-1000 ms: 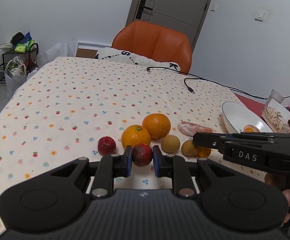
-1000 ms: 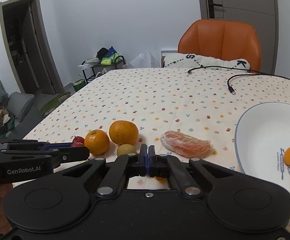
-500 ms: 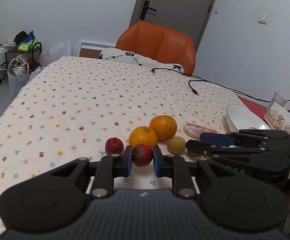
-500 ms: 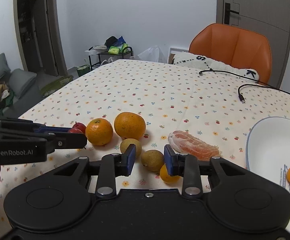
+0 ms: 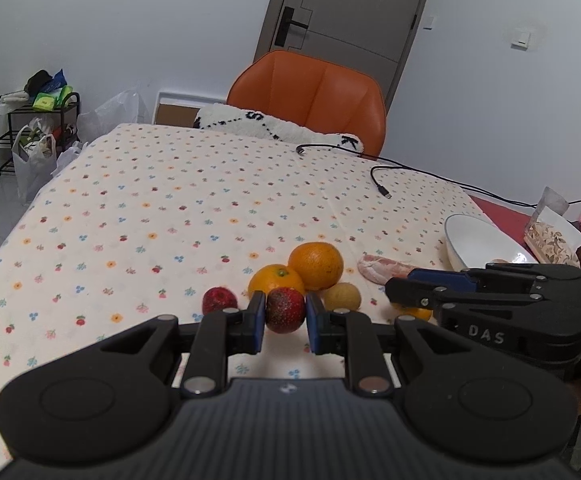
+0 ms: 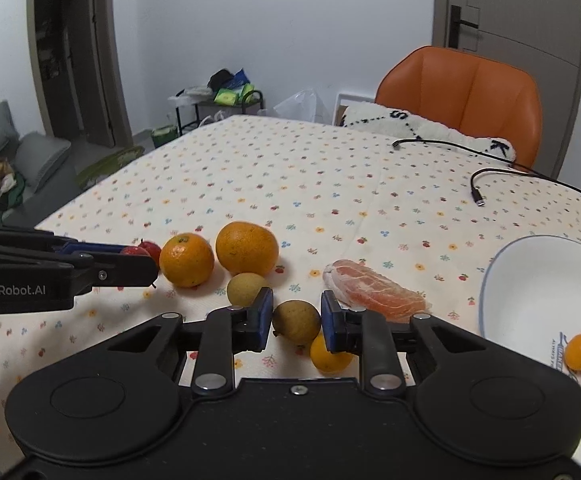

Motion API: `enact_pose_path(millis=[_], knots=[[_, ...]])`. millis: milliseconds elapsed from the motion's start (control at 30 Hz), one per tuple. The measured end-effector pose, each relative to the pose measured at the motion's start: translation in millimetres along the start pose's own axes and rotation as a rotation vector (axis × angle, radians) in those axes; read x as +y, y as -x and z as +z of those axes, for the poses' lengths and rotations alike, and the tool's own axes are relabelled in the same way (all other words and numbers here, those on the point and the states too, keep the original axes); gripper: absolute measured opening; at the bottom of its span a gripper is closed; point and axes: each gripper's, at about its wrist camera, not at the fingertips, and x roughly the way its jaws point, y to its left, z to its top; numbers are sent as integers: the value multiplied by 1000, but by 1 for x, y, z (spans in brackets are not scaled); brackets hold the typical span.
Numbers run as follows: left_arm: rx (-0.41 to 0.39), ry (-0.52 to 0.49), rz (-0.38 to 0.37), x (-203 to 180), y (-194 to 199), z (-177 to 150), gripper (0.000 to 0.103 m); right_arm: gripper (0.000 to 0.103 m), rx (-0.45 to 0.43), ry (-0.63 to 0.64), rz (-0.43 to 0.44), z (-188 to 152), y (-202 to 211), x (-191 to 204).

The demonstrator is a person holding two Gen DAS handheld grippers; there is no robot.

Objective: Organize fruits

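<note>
The left gripper (image 5: 285, 317) was clamped on a dark red fruit (image 5: 285, 310), held just above the flowered table (image 5: 162, 208) in front of two oranges (image 6: 218, 254). The right gripper (image 6: 296, 322) was closing its fingers (image 6: 264, 312) around a small brown fruit (image 6: 296, 320); from this angle the pads seemed to touch its sides, though I could not be sure the grip was firm.

A round fruit pinched off-centre could squirt out and roll toward the table edge. A small orange fruit (image 6: 328, 356) lay just beneath the right fingers and might be nudged away when that hand lifted. The two grippers stood near each other, so crossing paths toward the white plate (image 6: 530, 280) risked a knock that could loosen either fruit.
</note>
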Motion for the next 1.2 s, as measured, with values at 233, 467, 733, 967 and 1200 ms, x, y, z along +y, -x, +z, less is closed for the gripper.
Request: enact_pose_path(millis=[233, 467, 733, 967, 1200], knots=[[-9, -31, -25, -19, -3, 4, 20, 24, -56, -49, -15, 1, 25, -12], [-16, -65, -61, -44, -8, 8, 20, 24, -100, -110, -46, -3, 51, -33], [-17, -87, -99, -67, -14, 10, 19, 24, -129, -175, -125, -15, 76, -64], [-16, -110, -135, -86, -21, 12, 20, 24, -140, -215, -193, -27, 95, -84], [-11, -140, -177, -106, -29, 14, 20, 24, -139, -272, -266, -44, 109, -106]])
